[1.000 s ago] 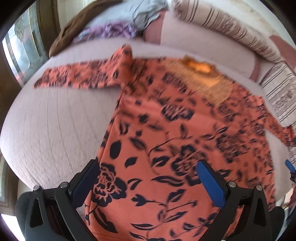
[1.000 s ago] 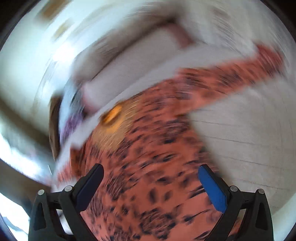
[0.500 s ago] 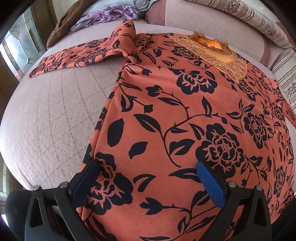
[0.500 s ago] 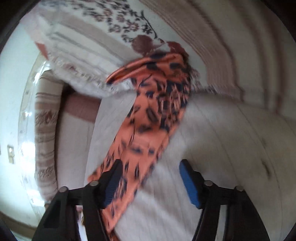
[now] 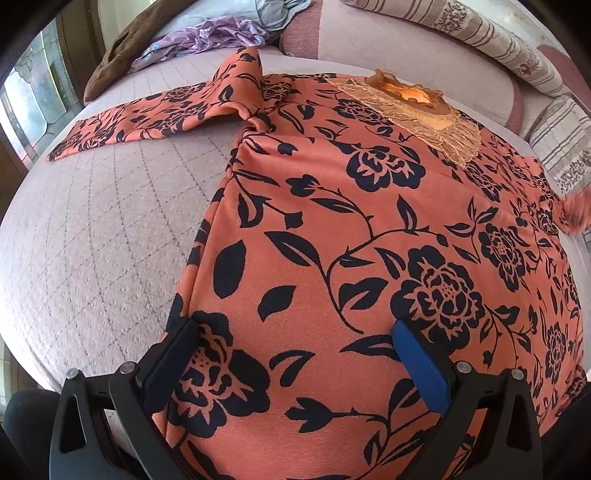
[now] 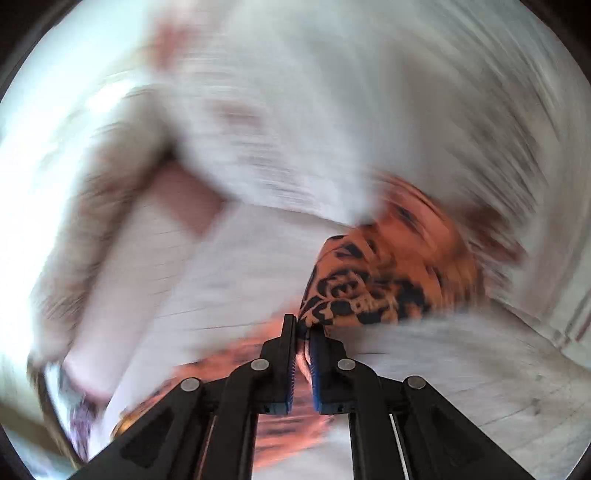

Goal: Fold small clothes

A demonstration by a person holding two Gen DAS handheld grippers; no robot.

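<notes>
Right gripper is now clamped shut on the cuff of the right sleeve, where half a second back its jaws were only closing around that sleeve lying flat. So the sleeve is judged ready to be carried inward over the body of the orange floral top. Left gripper is kept wide open just above the hem, nothing pinched, though contact can't be ruled out. Further out, the left sleeve is stretched flat across the quilted bed, with plenty of bare quilt beside it. At the far edge, striped pillows and a heap of other clothes are crowded close to the collar, so room there is tight.
</notes>
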